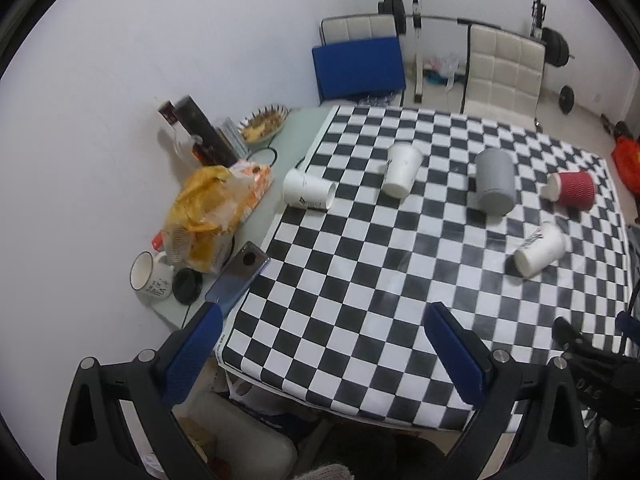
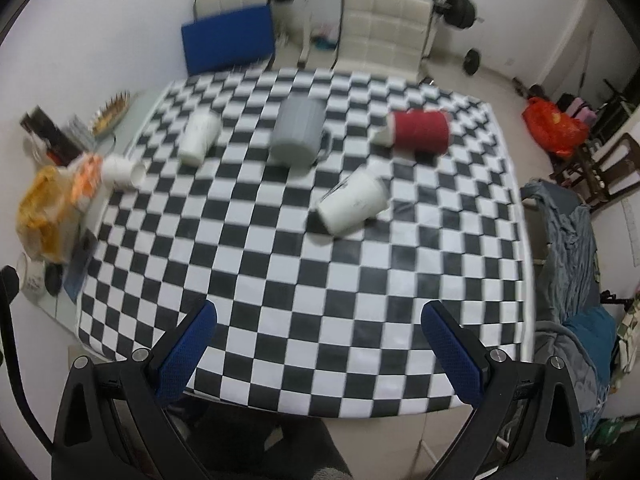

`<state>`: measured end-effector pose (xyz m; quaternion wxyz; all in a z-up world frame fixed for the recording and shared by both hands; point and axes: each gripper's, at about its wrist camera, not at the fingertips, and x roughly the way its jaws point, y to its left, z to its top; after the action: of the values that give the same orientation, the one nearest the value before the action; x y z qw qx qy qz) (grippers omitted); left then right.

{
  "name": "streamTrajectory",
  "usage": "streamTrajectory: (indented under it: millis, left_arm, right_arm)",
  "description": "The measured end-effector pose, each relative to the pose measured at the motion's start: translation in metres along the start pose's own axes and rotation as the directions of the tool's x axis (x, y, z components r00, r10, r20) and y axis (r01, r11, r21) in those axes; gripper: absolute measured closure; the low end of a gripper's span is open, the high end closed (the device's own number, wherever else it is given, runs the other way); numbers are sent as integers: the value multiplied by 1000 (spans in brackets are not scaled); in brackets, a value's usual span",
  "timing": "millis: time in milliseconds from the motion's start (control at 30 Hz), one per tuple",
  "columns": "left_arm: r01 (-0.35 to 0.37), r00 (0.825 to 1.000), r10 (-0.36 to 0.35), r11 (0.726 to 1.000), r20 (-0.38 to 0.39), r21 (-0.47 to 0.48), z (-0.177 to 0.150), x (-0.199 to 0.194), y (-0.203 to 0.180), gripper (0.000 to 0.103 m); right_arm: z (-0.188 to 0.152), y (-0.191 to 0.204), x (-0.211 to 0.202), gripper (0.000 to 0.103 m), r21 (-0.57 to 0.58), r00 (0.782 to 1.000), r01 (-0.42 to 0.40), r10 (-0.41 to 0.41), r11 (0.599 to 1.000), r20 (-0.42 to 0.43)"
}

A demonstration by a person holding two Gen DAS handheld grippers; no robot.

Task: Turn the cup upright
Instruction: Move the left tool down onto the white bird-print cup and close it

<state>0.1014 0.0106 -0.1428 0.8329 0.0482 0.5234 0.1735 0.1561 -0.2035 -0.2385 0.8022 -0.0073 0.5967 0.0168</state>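
Note:
Several cups lie on their sides on a checkered tablecloth: a white paper cup at the left edge, a second white cup, a grey mug, a red ribbed cup and a nearer white cup. In the right wrist view they are the left white cup, the second white cup, the grey mug, the red cup and the nearer white cup. My left gripper is open and empty above the near table edge. My right gripper is open and empty too.
Left of the cloth lie a yellow snack bag, a white mug, a phone, a dark box and a bowl. Chairs, a blue pad and barbell weights stand behind. Clothes hang on the right.

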Motion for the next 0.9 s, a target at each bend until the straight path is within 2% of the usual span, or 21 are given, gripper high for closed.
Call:
streamTrajectory:
  millis: [267,633,800,900]
  left_arm:
    - [3,996,1,999,-93,36,42,76,-5,0]
    - [109,973,-81,987,-215,121,130,186,-30,0]
    - [187,952,-141,971,-274,151,164,234,-54,1]
    - [266,923,-205,951,-325,157,179,261,-71,1]
  right_arm:
    - [32,29,72,0,19,994,-25,27,1000,-102]
    - [108,69,155,0,108,979,-1,23,994,-203]
    - [133,78,186,0,138,974,25,8,990,-228]
    - [143,81,201,0,151,969,41,-3,988,-245]
